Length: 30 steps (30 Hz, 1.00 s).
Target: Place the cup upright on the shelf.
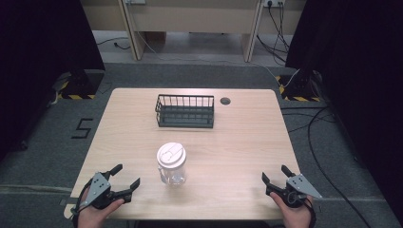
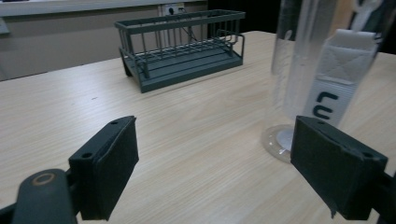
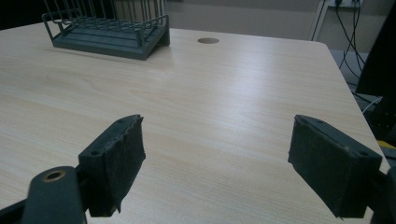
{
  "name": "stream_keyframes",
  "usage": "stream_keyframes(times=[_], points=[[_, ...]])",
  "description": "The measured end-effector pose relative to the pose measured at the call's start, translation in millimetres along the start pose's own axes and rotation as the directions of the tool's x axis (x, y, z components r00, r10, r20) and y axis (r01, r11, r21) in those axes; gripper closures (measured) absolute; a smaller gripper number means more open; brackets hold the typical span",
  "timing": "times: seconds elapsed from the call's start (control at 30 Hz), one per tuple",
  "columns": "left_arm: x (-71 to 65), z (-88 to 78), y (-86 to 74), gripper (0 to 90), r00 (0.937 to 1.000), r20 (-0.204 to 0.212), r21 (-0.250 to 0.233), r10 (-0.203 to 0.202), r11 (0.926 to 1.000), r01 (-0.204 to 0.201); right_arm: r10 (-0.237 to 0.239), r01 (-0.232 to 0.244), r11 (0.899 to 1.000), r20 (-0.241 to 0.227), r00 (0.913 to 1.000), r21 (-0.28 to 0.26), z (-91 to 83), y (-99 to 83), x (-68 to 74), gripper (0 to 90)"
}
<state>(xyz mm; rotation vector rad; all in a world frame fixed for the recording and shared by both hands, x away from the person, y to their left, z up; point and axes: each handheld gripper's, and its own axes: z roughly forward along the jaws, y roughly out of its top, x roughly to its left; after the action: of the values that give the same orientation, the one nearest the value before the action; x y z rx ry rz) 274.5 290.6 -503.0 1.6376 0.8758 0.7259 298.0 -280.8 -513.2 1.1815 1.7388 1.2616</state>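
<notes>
The clear plastic jar with a white lid (image 1: 171, 164) stands upright at the near middle of the light wooden bench (image 1: 247, 142), nearer the left hand-held gripper (image 1: 124, 176) than the right hand-held gripper (image 1: 274, 174). Both are spread wide and empty. The jar looks tall, light and smooth-walled; a one-sided nudge or an off-centre pinch could tip or skid it. The dark wire basket (image 1: 185, 110) stands well beyond.

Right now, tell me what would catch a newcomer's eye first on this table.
First, the clear plastic jar with its white lid, upright near the table's front middle, closer to the left gripper. Behind it the dark wire rack stands empty toward the far edge. Both grippers rest open at the near corners, the right gripper well apart from the jar.
</notes>
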Motion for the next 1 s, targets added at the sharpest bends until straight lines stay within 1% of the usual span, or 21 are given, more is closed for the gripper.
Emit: stream_keyframes(times=[0.23, 0.3, 0.37, 0.47, 0.53, 0.63, 0.73, 0.8, 0.87, 0.93, 1.0], points=[[-15.7, 6.3, 4.9, 14.6, 0.9971, 0.071, -0.011, 0.026, 0.9996, -0.025, 0.006, -0.006, 1.000, 0.002, 1.0000, 0.000, 0.1, 0.0, -0.2, 18.8], [-23.3, 10.5, 7.5, 14.6, 0.9942, 0.101, -0.014, 0.036, 0.9993, -0.035, 0.007, -0.007, 1.000, 0.003, 1.0000, -0.001, 0.0, -0.1, -0.2, 18.8], [-28.6, 13.5, 9.9, 14.6, 0.9919, 0.117, -0.015, 0.050, 0.9987, -0.048, 0.010, -0.010, 1.000, 0.001, 1.0000, 0.006, 0.4, 0.1, 0.0, 18.8], [-34.2, 18.0, 13.4, 14.6, 0.9873, 0.154, -0.013, 0.040, 0.9992, -0.038, 0.013, -0.013, 1.000, -0.001, 0.9999, 0.006, 0.6, 0.2, -0.2, 18.8], [-35.9, 20.1, 15.5, 14.6, 0.9858, 0.160, -0.010, 0.051, 0.9987, -0.050, 0.016, -0.016, 1.000, 0.000, 0.9999, 0.005, 0.6, 0.2, -0.4, 18.8], [-36.4, 22.2, 17.3, 14.6, 0.9848, 0.167, -0.009, 0.046, 0.9990, -0.045, 0.013, -0.013, 1.000, -0.005, 0.9999, 0.007, 1.6, 0.5, -0.8, 18.9], [-38.6, 24.0, 18.3, 14.5, 0.9833, 0.174, -0.004, 0.055, 0.9985, -0.055, 0.010, -0.010, 1.000, -0.003, 0.9999, 0.008, 1.7, 0.6, -0.2, 18.9], [-41.2, 25.7, 18.2, 14.5, 0.9818, 0.182, 0.000, 0.054, 0.9985, -0.055, 0.011, -0.011, 1.000, -0.002, 0.9999, 0.008, 1.8, 0.6, 0.0, 18.8], [-43.8, 28.6, 18.4, 14.4, 0.9807, 0.189, 0.006, 0.049, 0.9987, -0.051, 0.015, -0.015, 1.000, -0.001, 0.9999, 0.006, 1.9, 0.6, -0.4, 18.8], [-46.2, 32.3, 19.6, 14.5, 0.9796, 0.193, 0.014, 0.055, 0.9982, -0.059, 0.016, -0.016, 1.000, -0.001, 0.9999, 0.006, 1.9, 0.6, -0.6, 18.9], [-48.0, 37.1, 20.8, 14.5, 0.9799, 0.192, 0.019, 0.053, 0.9981, -0.058, 0.019, -0.019, 1.000, 0.000, 0.9998, 0.005, 1.8, 0.6, -0.6, 18.9]])
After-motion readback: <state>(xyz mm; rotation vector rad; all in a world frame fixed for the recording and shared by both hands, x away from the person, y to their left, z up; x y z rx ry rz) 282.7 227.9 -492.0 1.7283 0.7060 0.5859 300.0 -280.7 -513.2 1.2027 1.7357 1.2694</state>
